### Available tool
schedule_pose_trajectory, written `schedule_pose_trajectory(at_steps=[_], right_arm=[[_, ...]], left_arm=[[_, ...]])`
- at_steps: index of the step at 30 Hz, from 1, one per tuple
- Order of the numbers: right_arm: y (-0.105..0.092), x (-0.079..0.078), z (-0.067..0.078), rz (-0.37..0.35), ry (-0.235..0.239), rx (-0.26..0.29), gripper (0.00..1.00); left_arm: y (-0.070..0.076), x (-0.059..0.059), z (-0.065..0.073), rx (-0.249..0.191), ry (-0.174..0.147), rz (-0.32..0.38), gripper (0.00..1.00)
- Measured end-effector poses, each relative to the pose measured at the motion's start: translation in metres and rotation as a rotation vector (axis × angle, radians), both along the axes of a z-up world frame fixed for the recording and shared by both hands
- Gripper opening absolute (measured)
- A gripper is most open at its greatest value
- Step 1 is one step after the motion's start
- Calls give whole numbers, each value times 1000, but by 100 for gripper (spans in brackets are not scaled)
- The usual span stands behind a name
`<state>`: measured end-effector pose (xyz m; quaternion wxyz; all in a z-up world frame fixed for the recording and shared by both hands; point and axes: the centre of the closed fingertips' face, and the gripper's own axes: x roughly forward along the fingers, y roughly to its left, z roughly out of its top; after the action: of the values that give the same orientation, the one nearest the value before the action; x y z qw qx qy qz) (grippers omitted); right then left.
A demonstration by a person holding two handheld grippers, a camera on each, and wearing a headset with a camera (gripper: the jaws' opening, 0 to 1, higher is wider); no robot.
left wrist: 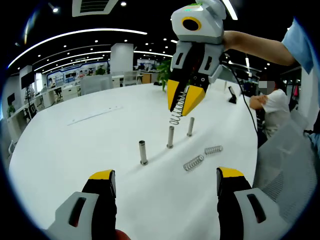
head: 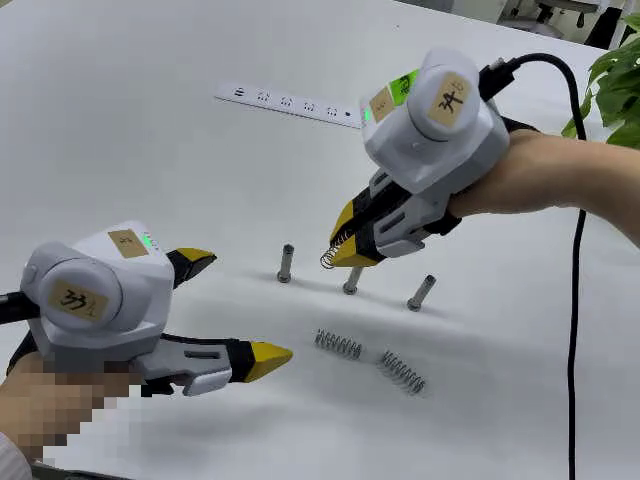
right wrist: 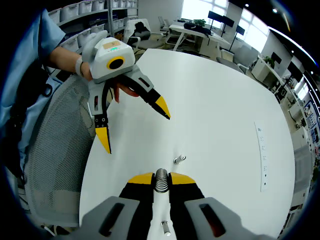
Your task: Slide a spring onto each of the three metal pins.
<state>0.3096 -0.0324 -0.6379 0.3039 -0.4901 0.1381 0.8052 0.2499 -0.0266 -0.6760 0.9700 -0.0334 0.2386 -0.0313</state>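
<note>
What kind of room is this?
Probably a big open office or workshop. Around the white table there are rows of desks with office chairs, shelves full of storage boxes, and long ceiling lights.

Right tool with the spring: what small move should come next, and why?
Probably ease the right tool down a little, guiding the spring it pinches onto the middle pin: the spring's lower end hangs just above that pin's top, and the pin is bare.
</note>
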Motion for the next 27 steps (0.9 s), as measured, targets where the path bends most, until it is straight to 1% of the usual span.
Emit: schedule_pose_trajectory(at_steps=[2, 3, 4, 7, 9, 12, 14, 16, 20, 23, 27], right_arm=[[5, 2, -1, 6, -11, -2, 12], [8, 3, -2, 10, -13, -3, 12], [10, 4, -3, 13, -19, -8, 12], [16, 6, -4, 26, -42, -15, 12], [19, 6, -4, 34, -49, -22, 12], [27, 5, -6, 54, -66, -32, 12], [32, 6, -8, 63, -73, -37, 12], [35, 4, -9, 73, -79, -40, 12], [40, 1, -13, 107, -104, -56, 12], [42, 1, -16, 129, -124, -72, 12], [45, 1, -20, 152, -139, -94, 12]], left_arm=[[1, 1, 1, 2, -7, 6, 86], [1, 1, 1, -7, -10, 4, 86], [0, 2, 3, -17, -16, 4, 86], [-1, 3, 4, -20, -23, 4, 85], [0, 4, 5, -22, -27, 8, 84], [1, 4, 4, -32, -27, 15, 84], [3, 4, 5, -28, -30, 21, 84], [3, 4, 5, -35, -30, 22, 83], [5, 4, 6, -33, -34, 23, 83], [5, 5, 7, -36, -37, 26, 84], [4, 5, 6, -37, -34, 29, 87]])
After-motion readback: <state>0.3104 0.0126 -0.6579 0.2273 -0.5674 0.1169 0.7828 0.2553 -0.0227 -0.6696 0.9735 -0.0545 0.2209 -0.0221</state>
